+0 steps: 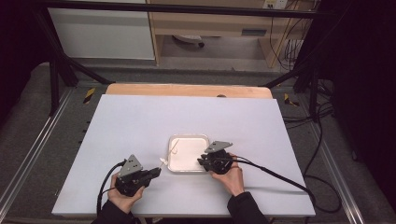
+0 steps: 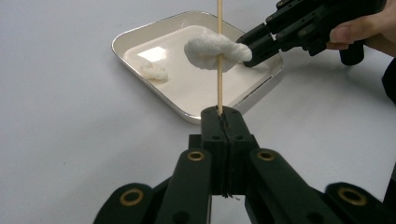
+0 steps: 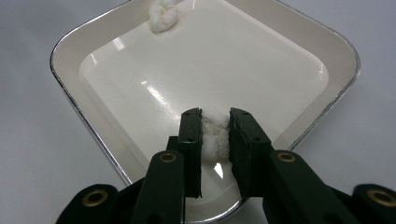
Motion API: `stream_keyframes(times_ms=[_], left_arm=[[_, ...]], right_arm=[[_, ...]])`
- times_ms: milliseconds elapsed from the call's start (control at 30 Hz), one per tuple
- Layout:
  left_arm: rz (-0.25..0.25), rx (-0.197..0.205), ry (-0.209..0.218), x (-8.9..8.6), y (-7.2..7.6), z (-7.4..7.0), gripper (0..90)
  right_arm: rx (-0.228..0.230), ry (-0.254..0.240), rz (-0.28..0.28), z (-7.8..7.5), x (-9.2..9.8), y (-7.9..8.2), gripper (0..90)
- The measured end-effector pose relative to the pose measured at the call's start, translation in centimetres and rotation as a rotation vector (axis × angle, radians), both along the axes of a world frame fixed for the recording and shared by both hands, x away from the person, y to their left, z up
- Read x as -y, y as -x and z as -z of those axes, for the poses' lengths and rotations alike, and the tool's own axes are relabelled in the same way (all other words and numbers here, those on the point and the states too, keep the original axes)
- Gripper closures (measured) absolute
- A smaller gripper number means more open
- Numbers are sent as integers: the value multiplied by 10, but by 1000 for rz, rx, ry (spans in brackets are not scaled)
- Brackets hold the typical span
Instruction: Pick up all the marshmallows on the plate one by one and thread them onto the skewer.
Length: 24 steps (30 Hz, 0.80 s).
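My left gripper point(image 1: 158, 171) point(image 2: 219, 116) is shut on a thin wooden skewer point(image 2: 218, 88) that points toward a white tray point(image 1: 191, 161) point(image 2: 196, 88). A soft white lump point(image 1: 162, 161) point(image 2: 205, 49) is threaded on the skewer. My right gripper point(image 1: 201, 162) point(image 3: 215, 126) reaches over the tray's near edge with its pads pressed on a second white lump point(image 3: 215, 135), held just above the tray floor point(image 3: 210, 60). In the left gripper view the right gripper point(image 2: 254, 46) shows right behind the skewered lump. Another white lump point(image 2: 154, 70) point(image 3: 163, 16) lies loose in a far corner of the tray.
The tray sits in the middle of a pale table point(image 1: 140, 121) with a wooden strip point(image 1: 187, 89) along its far edge. Black cables point(image 1: 280, 175) trail from both grippers toward the table's front and right side.
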<state>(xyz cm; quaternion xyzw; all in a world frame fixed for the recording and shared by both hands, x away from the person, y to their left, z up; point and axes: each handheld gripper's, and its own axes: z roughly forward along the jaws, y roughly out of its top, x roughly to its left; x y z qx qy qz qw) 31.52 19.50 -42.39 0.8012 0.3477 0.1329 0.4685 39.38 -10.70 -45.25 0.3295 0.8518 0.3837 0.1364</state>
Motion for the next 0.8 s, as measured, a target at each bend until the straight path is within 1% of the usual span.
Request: stream_keyframes(times_ms=[67,200,267,367,533,700,800], left_arm=[[2,0,1,0,0,0,889],[6,3,2,1,1,0,889],[12,3,3,2,1,-1,889],[22,8,2,3,2,-1,889],[39,13,1,7,5,-2,890],[59,24,5,11,7,-3,890],[70,29,7,13,8,-3,890]], right_arm=[[-5,-17,-5,-2,1,0,760],[-6,-87,-22,-12,5,3,764],[-1,-129,-27,-21,7,5,766],[7,-206,-49,-35,12,7,768],[11,-325,-67,-56,22,11,771],[8,-442,-92,-73,30,12,772],[10,-484,-104,-80,33,12,773]])
